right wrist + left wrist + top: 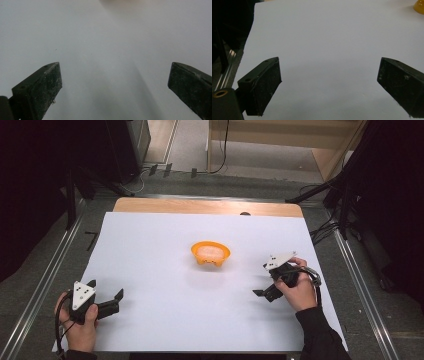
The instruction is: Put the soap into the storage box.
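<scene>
We count two tools and one bowl on the white-covered tabletop (pixel 150 245). At the near left, the left tool (pixel 106 296) rests low in the left hand (pixel 80 327), jaws spread wide, nothing between them. The single orange bowl (pixel 210 253) sits upright at centre, opening upward, holding something pale; being round, it shows no long axis. At right, the right tool (pixel 261 282), held by the right hand (pixel 299 292), is likewise released and empty.

orange bowl (pixel 210 253) mid-sheet — open white sheet (pixel 150 270) around
</scene>
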A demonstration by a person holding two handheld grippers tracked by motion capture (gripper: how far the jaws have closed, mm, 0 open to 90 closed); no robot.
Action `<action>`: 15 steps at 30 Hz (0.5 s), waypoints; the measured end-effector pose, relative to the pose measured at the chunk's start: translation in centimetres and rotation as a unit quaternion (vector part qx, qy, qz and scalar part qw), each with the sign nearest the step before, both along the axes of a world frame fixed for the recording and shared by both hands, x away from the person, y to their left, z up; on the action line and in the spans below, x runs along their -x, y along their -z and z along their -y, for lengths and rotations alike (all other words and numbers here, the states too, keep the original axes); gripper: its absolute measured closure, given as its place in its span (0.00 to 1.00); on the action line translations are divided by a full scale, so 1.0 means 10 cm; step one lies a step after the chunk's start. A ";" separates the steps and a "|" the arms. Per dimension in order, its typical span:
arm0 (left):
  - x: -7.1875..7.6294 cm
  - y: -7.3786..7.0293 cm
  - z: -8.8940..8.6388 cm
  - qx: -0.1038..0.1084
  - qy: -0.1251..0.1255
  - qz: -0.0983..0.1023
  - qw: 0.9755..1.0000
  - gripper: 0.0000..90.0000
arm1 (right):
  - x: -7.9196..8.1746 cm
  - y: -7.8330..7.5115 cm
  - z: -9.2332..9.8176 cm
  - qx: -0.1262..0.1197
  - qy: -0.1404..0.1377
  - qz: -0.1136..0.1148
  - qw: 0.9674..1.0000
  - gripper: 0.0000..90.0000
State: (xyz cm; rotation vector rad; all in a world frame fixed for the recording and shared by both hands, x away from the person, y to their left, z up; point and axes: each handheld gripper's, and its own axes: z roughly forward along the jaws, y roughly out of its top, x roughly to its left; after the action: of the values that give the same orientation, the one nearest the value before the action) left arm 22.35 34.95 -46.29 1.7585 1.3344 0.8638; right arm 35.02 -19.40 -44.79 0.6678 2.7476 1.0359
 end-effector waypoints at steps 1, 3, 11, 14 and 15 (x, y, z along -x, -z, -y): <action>0.00 0.00 0.00 -0.001 0.001 0.000 1.000 0.06 | 0.03 0.02 0.03 -0.001 0.004 -0.001 1.000 0.00; 0.00 0.00 0.00 -0.001 0.001 0.000 1.000 0.06 | 0.04 0.03 0.04 -0.001 0.004 0.001 1.000 0.00; 0.00 0.00 0.00 -0.003 0.001 0.000 1.000 0.06 | 0.14 0.06 0.13 -0.013 0.014 0.008 1.000 0.00; 0.00 0.00 0.00 -0.002 0.001 0.000 1.000 0.06 | 0.17 0.06 0.17 -0.010 0.018 0.008 1.000 0.00; 0.00 0.00 0.00 -0.003 0.001 -0.001 1.000 0.06 | 0.19 0.07 0.17 -0.011 0.020 0.011 1.000 0.00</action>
State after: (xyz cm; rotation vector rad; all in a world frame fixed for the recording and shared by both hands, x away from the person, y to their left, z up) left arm 22.39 34.94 -46.29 1.7653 1.3324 0.8658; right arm 33.15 -21.14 -45.46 0.7078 2.6954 1.0593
